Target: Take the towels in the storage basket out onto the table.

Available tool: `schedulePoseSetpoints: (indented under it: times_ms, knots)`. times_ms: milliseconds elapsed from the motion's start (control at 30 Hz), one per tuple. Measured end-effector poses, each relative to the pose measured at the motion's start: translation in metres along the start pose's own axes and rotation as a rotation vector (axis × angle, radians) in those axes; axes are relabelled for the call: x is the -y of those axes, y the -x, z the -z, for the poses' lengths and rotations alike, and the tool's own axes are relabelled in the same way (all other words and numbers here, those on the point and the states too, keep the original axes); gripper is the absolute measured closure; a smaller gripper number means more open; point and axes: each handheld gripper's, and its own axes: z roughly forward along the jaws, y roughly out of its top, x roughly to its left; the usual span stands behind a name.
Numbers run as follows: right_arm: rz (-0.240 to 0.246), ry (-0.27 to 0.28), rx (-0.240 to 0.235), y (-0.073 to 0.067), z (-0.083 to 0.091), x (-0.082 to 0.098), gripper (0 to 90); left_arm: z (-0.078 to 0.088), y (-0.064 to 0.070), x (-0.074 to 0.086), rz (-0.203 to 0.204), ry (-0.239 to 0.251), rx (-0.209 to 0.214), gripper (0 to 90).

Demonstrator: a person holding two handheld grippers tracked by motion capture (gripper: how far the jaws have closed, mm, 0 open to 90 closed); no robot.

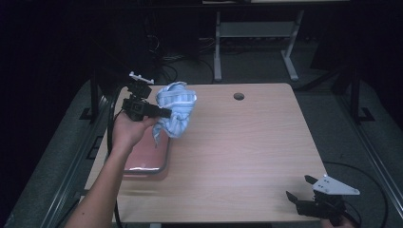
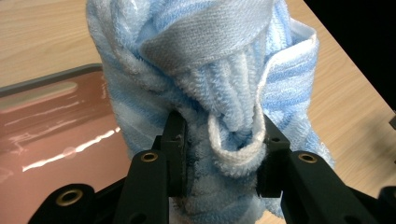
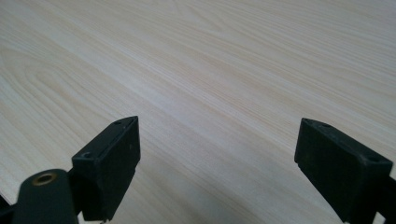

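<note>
A bunched blue-and-white striped towel [image 1: 176, 108] hangs in the air over the table's far left, above the edge of a reddish tray [image 1: 148, 156]. My left gripper [image 1: 167, 113] is shut on it from the left, held level by a hand. In the left gripper view the towel [image 2: 210, 70] bulges up between the two black jaws, whose pads [image 2: 176, 140] press into its folds, with the tray [image 2: 56, 135] below to the left. My right gripper [image 1: 298, 189] rests open at the table's near right corner; its jaws stand wide apart over bare wood [image 3: 210, 84] with nothing between them.
The light wooden table [image 1: 237, 152] has a round cable hole [image 1: 239, 96] near its far edge. Beyond it stands a grey desk frame [image 1: 256, 38] on a dark floor. A black cable [image 1: 111, 128] trails down from the left gripper beside the table's left edge.
</note>
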Motion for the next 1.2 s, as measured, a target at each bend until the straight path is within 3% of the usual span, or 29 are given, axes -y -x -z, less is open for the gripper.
schedulePoseSetpoints:
  times_ms: [500, 633, 1200]
  knots:
    - [0.007, 0.004, -0.001, 0.000, 0.001, -0.001, 13.7, -0.012, 0.019, -0.014, -0.029, -0.012, 0.016, 62.8]
    - [0.007, 0.006, -0.002, -0.001, 0.001, -0.001, 13.7, -0.018, 0.029, -0.019, -0.052, -0.022, 0.021, 62.8]
    - [-0.006, 0.012, -0.003, 0.001, 0.004, 0.000, 13.6, -0.054, 0.052, -0.033, -0.081, -0.050, 0.058, 62.7]
